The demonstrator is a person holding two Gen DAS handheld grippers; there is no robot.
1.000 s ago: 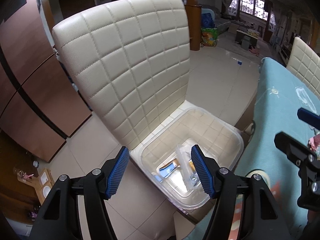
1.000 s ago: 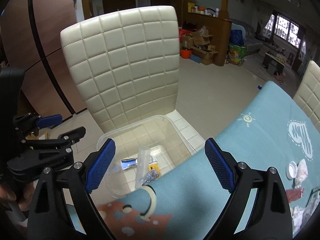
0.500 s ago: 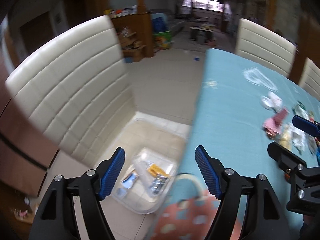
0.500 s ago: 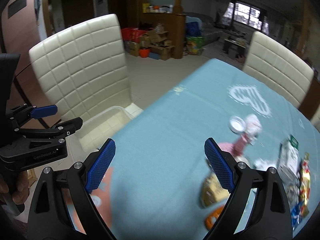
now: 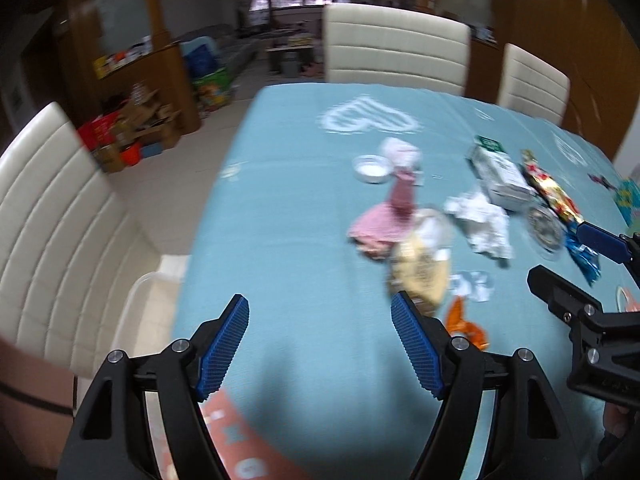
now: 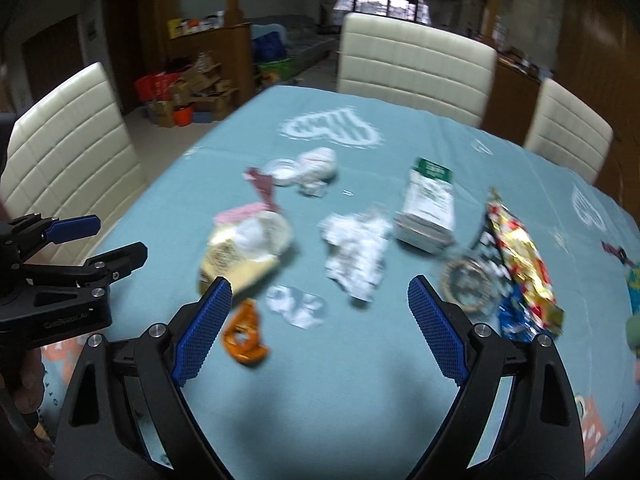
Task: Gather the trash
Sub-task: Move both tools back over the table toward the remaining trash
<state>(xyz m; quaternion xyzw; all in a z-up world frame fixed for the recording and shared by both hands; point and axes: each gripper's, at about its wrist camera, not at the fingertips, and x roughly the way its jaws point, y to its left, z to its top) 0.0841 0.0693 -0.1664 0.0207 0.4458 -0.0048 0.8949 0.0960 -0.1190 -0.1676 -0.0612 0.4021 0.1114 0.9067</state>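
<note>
Trash lies scattered on the teal tablecloth (image 6: pixel 360 360): a yellow bag (image 6: pixel 244 252), crumpled white paper (image 6: pixel 356 248), an orange wrapper (image 6: pixel 244 332), a small white scrap (image 6: pixel 296 304), a green-and-white carton (image 6: pixel 428 208) and a shiny red-gold snack bag (image 6: pixel 516 252). My right gripper (image 6: pixel 320 282) hangs open above the white scrap and touches nothing. My left gripper (image 5: pixel 318 300) hovers over bare cloth left of the yellow bag (image 5: pixel 420 268); its jaws are opening with nothing between them. The rim of the clear bin (image 5: pixel 140 292) peeks out at the table's left edge.
Cream padded chairs stand at the left (image 5: pixel 52 208) and at the far side (image 5: pixel 396 48) of the table. A pink wrapper (image 5: pixel 384 220) and a white lid (image 5: pixel 372 168) lie farther back. Boxes and shelves (image 5: pixel 132 128) stand on the tiled floor beyond.
Both grippers have swung away from the clear bin on the chair and over the table, so the scattered trash now lies ahead. The left jaws stand wider than before.
</note>
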